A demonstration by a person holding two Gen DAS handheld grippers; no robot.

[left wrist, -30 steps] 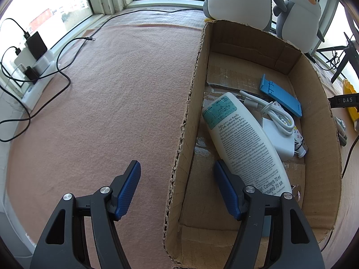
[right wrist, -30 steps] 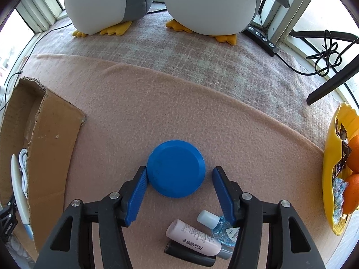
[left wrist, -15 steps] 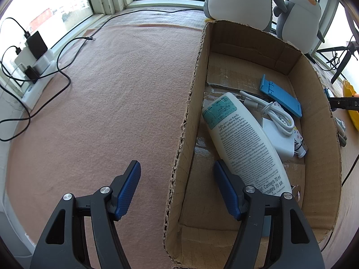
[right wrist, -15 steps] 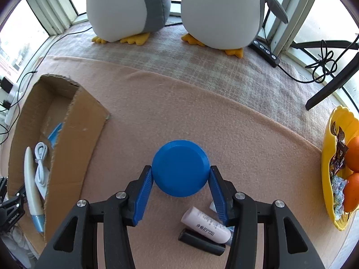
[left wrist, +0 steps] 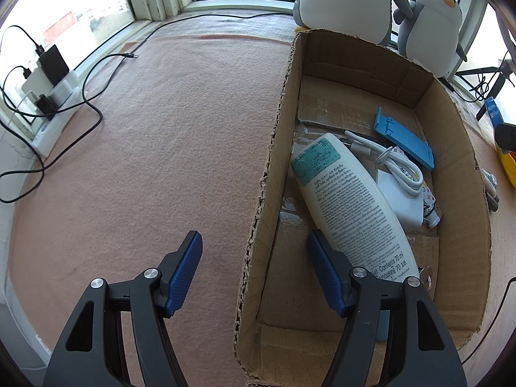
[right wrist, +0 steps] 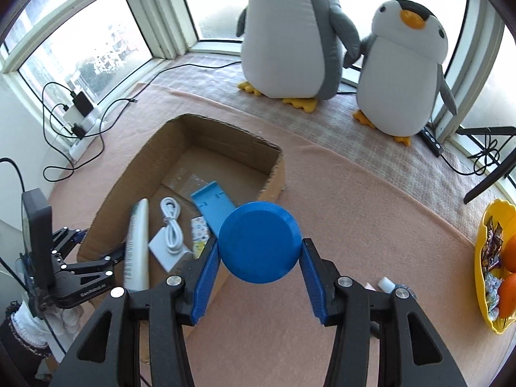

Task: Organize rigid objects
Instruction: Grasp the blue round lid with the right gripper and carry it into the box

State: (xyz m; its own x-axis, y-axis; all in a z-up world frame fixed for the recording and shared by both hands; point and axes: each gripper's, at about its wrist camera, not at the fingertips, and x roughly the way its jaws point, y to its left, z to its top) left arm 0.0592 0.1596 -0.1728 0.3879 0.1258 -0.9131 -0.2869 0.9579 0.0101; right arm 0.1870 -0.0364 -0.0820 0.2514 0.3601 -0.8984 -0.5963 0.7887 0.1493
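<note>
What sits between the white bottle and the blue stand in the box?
A coiled white cable lying on a flat white adapter, between the white bottle and the blue stand; clearest in the left wrist view.

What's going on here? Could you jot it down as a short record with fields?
Setting: pink blanket by a window
Right gripper: clamped on a blue round disc, held in the air beside the box
Left gripper: jaws straddle the box's near wall, gripping nothing visible
Cardboard box: holds a white bottle, white cable, blue stand
Background: two plush penguins
Side: yellow bowl with oranges
</note>
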